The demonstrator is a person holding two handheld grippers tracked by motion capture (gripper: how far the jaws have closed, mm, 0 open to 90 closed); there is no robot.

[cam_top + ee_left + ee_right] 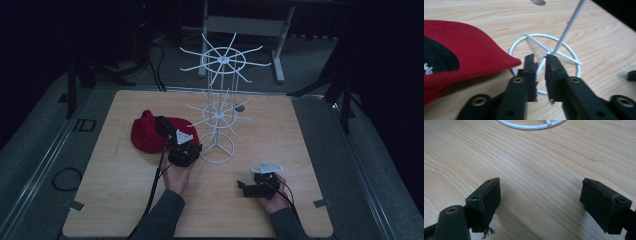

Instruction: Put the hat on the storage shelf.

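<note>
Two claws are out over the tabletop (125, 200), one in each hand. The left claw (539, 65) sits by the red cap (150, 131), its jaws drawn nearly together with only a thin slot between them; the cap's brim tip lies just beside the left jaw, and whether any cloth is pinched I cannot tell. Much of the cap runs off the left edge of the left gripper view, and lettering on its dark inside is unreadable. The white wire rack (219, 107) stands just right of the cap, its ring base behind the jaws. The right claw (540, 202) hangs released, wide apart over bare wood, well apart from the cap.
</note>
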